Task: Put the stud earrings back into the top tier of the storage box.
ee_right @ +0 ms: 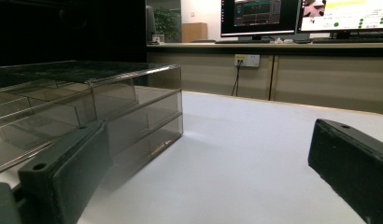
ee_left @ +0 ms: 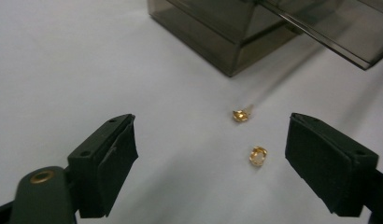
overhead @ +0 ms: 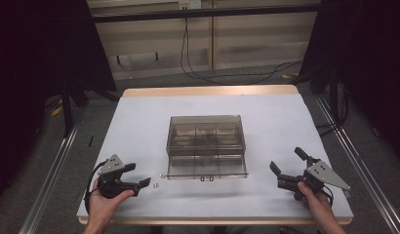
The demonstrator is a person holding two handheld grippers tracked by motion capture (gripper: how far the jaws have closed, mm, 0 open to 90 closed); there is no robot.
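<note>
Two gold earrings [ee_left: 257, 156] lie on the white worktop [overhead: 139, 122] just beside the smoky box's [overhead: 206, 146] near-left corner, loose between the spread jaws of the left tool [overhead: 139, 175], which grasps nothing. The right tool [overhead: 286, 168], equally released, waits off the box's right side. Risk: the broad pads could flick such tiny pieces away or pinch only air.

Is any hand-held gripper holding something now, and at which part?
Nothing is held. The left hand-held gripper is open above two small gold earrings; the right hand-held gripper is open beside the compartment box.
</note>
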